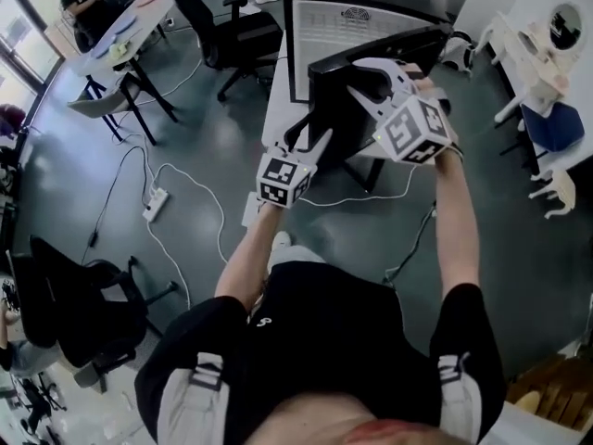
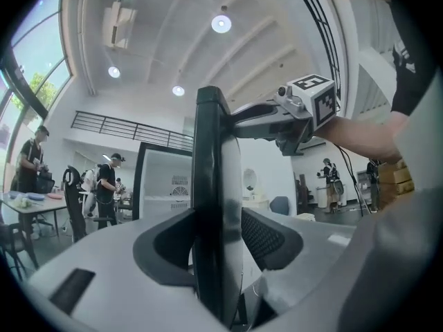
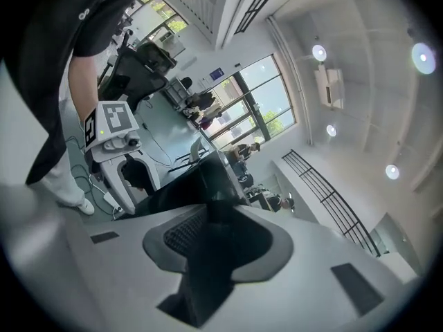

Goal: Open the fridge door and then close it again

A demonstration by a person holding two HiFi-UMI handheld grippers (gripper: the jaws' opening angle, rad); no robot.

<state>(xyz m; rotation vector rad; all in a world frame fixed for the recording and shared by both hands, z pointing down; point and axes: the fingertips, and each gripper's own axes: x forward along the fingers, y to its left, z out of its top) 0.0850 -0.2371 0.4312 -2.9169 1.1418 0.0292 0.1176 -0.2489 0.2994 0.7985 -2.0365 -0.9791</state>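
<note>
In the head view the black fridge door [image 1: 338, 109] stands swung out from the fridge [image 1: 352, 26], whose pale inside shows. My left gripper [image 1: 313, 148] sits on the door's lower free edge, and my right gripper [image 1: 369, 83] holds the same edge higher up. The left gripper view has the door's edge [image 2: 214, 185] upright between the jaws of my left gripper [image 2: 220, 272], which is shut on it, with the right gripper [image 2: 304, 113] above. In the right gripper view the dark door [image 3: 208, 185] fills the gap of my right gripper [image 3: 208, 258], shut on it; the left gripper [image 3: 111, 133] is beyond.
A white power strip [image 1: 155, 202] and cables lie on the grey floor at left. Black office chairs [image 1: 236, 31] and a table [image 1: 130, 26] with people stand at the back left. White furniture [image 1: 542, 44] is at the right. Another black chair [image 1: 74, 313] is near left.
</note>
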